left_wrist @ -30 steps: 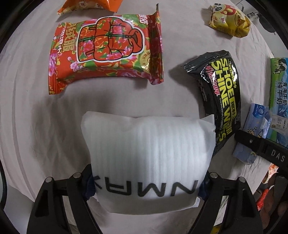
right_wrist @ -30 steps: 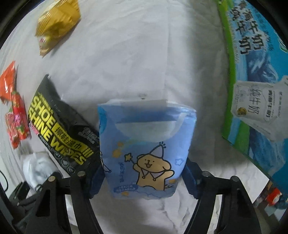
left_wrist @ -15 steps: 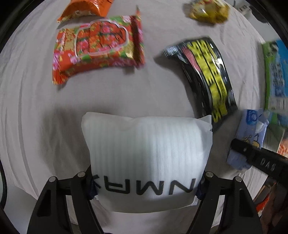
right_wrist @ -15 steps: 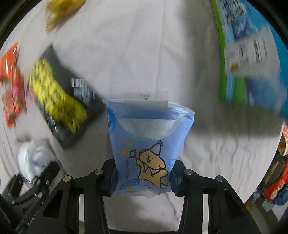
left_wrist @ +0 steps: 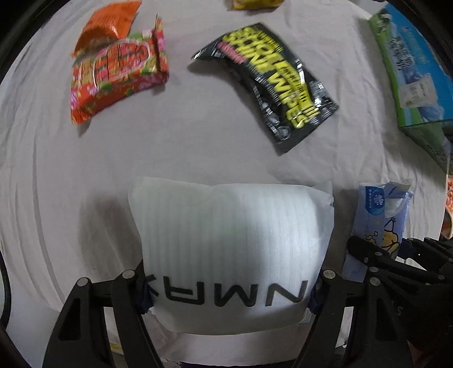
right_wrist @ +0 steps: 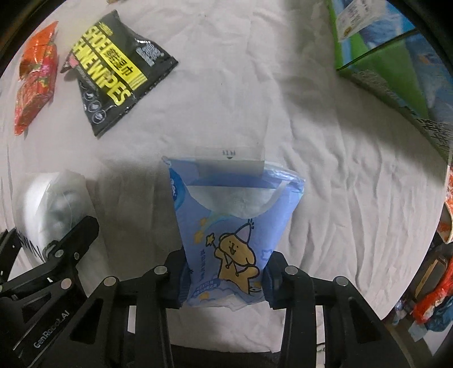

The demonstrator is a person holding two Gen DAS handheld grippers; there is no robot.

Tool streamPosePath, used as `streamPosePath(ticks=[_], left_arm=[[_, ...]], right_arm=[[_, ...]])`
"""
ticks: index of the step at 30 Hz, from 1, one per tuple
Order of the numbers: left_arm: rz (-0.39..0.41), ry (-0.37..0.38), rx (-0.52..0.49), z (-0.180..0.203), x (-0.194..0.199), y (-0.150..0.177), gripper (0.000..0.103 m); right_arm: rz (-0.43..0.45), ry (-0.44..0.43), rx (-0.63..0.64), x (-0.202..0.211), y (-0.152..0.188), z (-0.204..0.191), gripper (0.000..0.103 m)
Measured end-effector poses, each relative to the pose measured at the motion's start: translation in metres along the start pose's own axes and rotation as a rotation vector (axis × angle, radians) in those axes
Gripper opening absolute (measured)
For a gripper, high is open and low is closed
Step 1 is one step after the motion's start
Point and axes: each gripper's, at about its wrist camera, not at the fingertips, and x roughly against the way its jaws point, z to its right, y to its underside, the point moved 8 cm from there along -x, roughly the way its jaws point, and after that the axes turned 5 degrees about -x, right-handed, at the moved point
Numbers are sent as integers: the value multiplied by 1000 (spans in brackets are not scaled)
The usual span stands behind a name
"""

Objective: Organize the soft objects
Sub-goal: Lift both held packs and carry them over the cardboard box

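My left gripper (left_wrist: 229,291) is shut on a white foam pouch (left_wrist: 230,240) with black letters and holds it above the white cloth. My right gripper (right_wrist: 225,280) is shut on a blue tissue pack (right_wrist: 235,226) with a yellow bear on it and holds it off the cloth. The tissue pack (left_wrist: 382,215) and right gripper also show at the right of the left wrist view. The foam pouch (right_wrist: 56,201) and the left gripper show at the left of the right wrist view.
On the cloth (left_wrist: 184,147) lie a black shoe wipes pack (left_wrist: 271,79), a red flowered packet (left_wrist: 116,73), an orange bag (left_wrist: 110,22) and a yellow bag (left_wrist: 254,3). A green and blue carton (left_wrist: 410,70) stands at the right; the carton (right_wrist: 396,56) is also in the right wrist view.
Both grippers have lifted and drawn back with their loads. The packs on the cloth look farther away. The right gripper has closed tighter on the tissue pack and come beside the left.
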Motion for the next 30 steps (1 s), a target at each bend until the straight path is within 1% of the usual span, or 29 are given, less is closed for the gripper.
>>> streamPosePath(ticks=[3, 6, 9, 11, 14, 17, 18, 19, 20, 22, 23, 24, 27, 28, 30], left_arm=[[27, 5, -17, 7, 17, 1, 75], [60, 11, -35, 6, 41, -2, 75], [106, 16, -49, 17, 77, -12, 75], [141, 29, -51, 25, 101, -16, 75], [202, 47, -61, 40, 136, -23, 75], [265, 62, -80, 62, 175, -38, 75], [278, 69, -87, 66, 181, -44, 75], [293, 76, -93, 76, 193, -48, 75], [310, 83, -96, 85, 205, -53, 75], [337, 99, -111, 102, 229, -68, 75], [349, 104, -121, 110, 234, -76, 75], [363, 109, -136, 125, 244, -83, 75], [379, 122, -169, 157, 250, -107, 75], [378, 133, -177, 170, 253, -115, 75], [367, 158, -191, 194, 254, -132, 75]], right_arm=[[28, -18, -2, 18, 17, 3, 42], [56, -48, -8, 45, 33, 26, 42], [93, -85, -12, 73, 49, 35, 42], [124, -107, -14, 95, 62, 46, 42], [178, -144, -16, 136, 72, 71, 42], [225, -177, -20, 186, 54, 101, 42], [242, -184, -23, 202, 48, 110, 42], [263, -196, -27, 218, 52, 124, 42], [274, -203, -29, 239, 37, 140, 42], [313, -219, -43, 269, 46, 170, 42], [327, -229, -49, 280, 45, 183, 42], [338, -234, -56, 293, 27, 193, 42], [378, -244, -88, 329, -1, 229, 42], [386, -251, -101, 337, -16, 244, 42], [407, -247, -120, 350, -35, 281, 42]])
